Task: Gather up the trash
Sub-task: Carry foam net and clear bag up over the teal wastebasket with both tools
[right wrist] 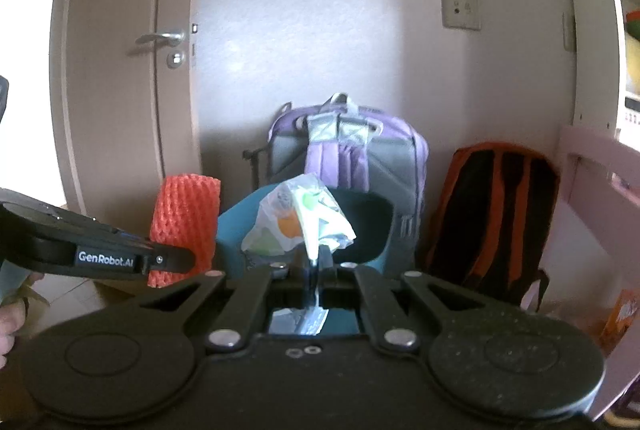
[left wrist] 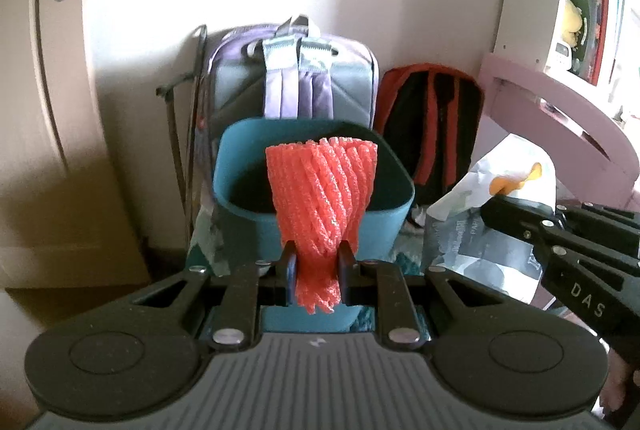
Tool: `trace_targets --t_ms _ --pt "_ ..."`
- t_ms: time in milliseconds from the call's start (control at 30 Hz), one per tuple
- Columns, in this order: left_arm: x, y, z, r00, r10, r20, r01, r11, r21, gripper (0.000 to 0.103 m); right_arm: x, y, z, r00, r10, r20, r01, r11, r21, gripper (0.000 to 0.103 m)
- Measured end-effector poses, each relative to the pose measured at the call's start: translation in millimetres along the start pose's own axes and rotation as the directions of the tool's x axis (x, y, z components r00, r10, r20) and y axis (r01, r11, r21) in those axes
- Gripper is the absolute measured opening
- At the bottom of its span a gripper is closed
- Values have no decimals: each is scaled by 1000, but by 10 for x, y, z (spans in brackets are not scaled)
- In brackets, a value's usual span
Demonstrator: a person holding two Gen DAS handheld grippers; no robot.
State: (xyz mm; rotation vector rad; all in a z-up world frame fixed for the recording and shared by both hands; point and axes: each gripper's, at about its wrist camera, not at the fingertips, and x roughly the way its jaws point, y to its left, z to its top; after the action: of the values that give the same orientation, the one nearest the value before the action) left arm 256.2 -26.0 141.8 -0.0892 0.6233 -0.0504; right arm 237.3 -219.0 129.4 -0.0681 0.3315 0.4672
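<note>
Because both are bound for the teal plastic bin [left wrist: 240, 170], my left claw [left wrist: 318, 264] pinches an orange foam net sleeve [left wrist: 324, 190] before its rim, my right claw [right wrist: 314, 262] a crinkled plastic wrapper [right wrist: 300, 222] alongside.

White letters reading "DAS" are showing on the black body of the right gripper [left wrist: 490, 208], which is reaching in from the right side of the left wrist view. In the right wrist view, "GenRobot.AI" is standing in white on the black arm of the left gripper [right wrist: 192, 258] at the left. Dark print on the crumpled plastic wrapper [left wrist: 492, 230] is too blurred to read.
</note>
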Motion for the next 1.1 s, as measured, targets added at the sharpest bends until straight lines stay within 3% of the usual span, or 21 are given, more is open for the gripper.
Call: trace_targets --t_ms 233,533,700,1100 --pt "278 -50 314 1000 16 10 -16 1000 -10 20 229 -131 215 1000 -16 17 16 1000 -12 3" --pt "942 34 601 998 52 -32 -53 999 -10 20 856 -221 336 999 -16 -28 16 1000 -6 3" --pt "1352 121 621 993 93 -70 -93 996 0 20 1224 -255 315 998 -22 -67 22 1000 0 4" --pt "1945 306 552 980 96 -172 -98 995 0 20 1839 -231 175 987 -19 -161 16 1000 -23 4"
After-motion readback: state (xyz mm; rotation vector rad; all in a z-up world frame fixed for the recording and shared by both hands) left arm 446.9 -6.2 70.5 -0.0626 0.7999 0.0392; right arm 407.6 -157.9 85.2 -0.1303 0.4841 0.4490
